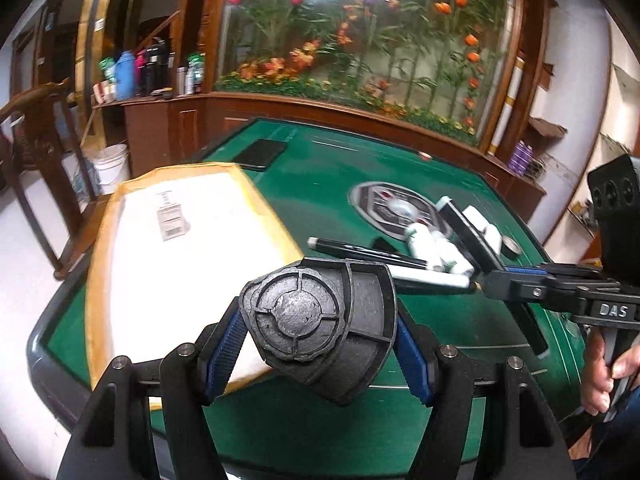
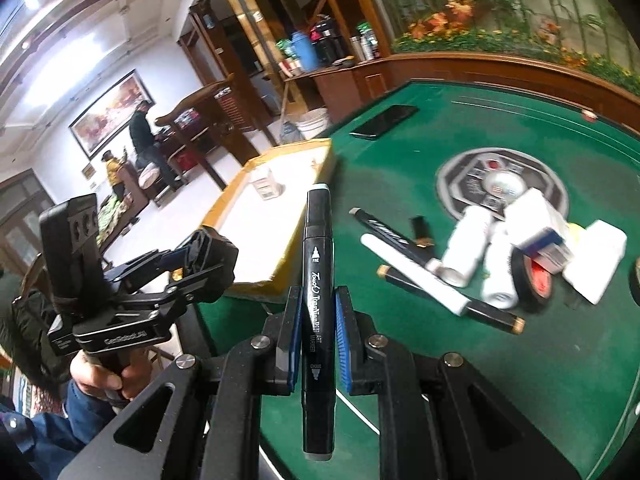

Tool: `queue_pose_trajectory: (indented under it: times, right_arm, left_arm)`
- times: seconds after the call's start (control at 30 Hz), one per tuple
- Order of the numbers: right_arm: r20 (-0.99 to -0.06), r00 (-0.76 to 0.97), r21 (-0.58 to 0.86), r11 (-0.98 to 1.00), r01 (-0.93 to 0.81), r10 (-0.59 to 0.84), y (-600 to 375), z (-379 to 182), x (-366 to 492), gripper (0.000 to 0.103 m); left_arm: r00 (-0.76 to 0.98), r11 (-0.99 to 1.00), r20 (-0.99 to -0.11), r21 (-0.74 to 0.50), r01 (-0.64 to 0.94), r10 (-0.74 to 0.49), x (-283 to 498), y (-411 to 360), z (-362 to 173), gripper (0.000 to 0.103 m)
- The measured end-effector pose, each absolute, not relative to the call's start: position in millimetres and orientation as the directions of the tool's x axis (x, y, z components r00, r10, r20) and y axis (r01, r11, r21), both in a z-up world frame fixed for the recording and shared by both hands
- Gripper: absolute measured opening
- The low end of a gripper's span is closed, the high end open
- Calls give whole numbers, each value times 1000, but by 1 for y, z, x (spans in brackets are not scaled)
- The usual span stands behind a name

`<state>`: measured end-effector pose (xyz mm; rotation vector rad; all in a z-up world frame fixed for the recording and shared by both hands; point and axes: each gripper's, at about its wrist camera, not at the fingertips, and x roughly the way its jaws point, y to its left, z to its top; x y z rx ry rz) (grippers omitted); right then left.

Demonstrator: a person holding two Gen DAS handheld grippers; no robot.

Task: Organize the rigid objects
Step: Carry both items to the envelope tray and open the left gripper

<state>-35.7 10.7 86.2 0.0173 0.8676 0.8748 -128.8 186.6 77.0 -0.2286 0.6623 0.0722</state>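
My left gripper [image 1: 320, 344] is shut on a dark grey shield-shaped plastic piece [image 1: 316, 320], held above the near edge of the shallow cardboard box [image 1: 188, 248]. It also shows in the right wrist view [image 2: 208, 252]. My right gripper [image 2: 318, 332] is shut on a black art marker [image 2: 318, 300], held upright over the green table [image 2: 460, 380] just right of the box [image 2: 272, 224]. In the left wrist view the right gripper [image 1: 492, 276] carries that marker [image 1: 468, 232]. A pile of markers [image 2: 412, 268], white bottles [image 2: 468, 244], a tape roll [image 2: 532, 280] and white boxes [image 2: 596, 264] lies right.
A black phone [image 2: 384, 120] lies at the table's far side. A round grey centre panel [image 2: 500, 184] is set into the table. A wooden counter with bottles [image 1: 152, 68] and white buckets [image 1: 112, 168] stand beyond. Two people [image 2: 144, 136] stand far left.
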Motion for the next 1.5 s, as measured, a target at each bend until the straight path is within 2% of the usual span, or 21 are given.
queue_pose_trajectory:
  times: [0.37, 0.6, 0.7, 0.93, 1.23, 1.5]
  right_arm:
    - [-678, 210, 376, 578, -724, 704, 90, 84, -22, 15]
    - [-723, 176, 369, 588, -719, 668, 146, 72, 10, 15]
    - [-748, 178, 353, 611, -708, 639, 168, 63, 27, 15]
    - [-792, 156, 352, 651, -673, 590, 201, 40, 57, 15]
    - [-834, 166, 311, 697, -647, 526, 244, 28, 94, 15]
    - [-847, 169, 300, 717, -629, 503, 261, 17, 113, 15]
  left_arm:
    - [768, 931, -632, -210, -300, 105, -132, 261, 76, 73]
    - [669, 922, -724, -125, -367, 168, -94, 312, 63, 73]
    - [617, 919, -771, -112, -377, 159, -74, 327, 53, 73]
    - [559, 925, -816, -85, -370, 148, -42, 337, 37, 73]
    - [485, 915, -849, -3, -403, 211, -2, 353, 33, 74]
    - [481, 915, -838, 50, -401, 257, 8, 356, 28, 74]
